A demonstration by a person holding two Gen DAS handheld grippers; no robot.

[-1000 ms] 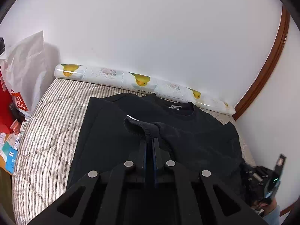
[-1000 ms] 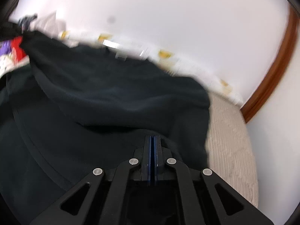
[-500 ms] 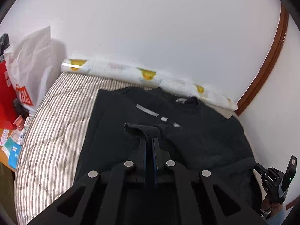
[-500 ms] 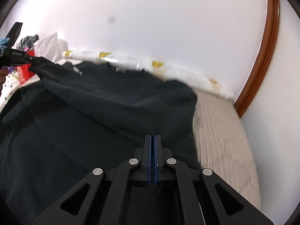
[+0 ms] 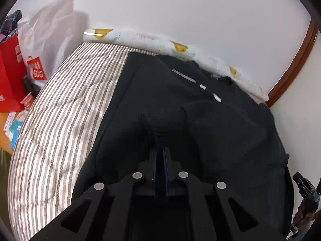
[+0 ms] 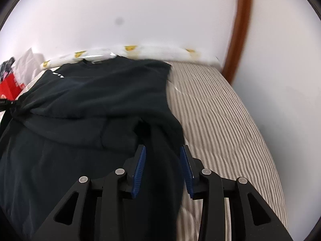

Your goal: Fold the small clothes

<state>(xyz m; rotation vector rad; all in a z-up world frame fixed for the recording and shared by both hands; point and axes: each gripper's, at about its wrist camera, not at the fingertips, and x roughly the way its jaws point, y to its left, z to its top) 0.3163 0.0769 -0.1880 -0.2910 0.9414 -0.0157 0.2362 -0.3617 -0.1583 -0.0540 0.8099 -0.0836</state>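
Fingers of the left gripper (image 5: 160, 150) are pressed together, pinching a ribbed cuff (image 5: 160, 120) of the black sweatshirt (image 5: 220, 130); those of the right gripper (image 6: 163, 160) are spread, straddling loose cloth near the garment's right edge. The sweatshirt lies across the striped bed (image 5: 60, 120), collar towards the far edge by the wall. It looks soft, thick and limp, likely best gripped at cuffs or hem.
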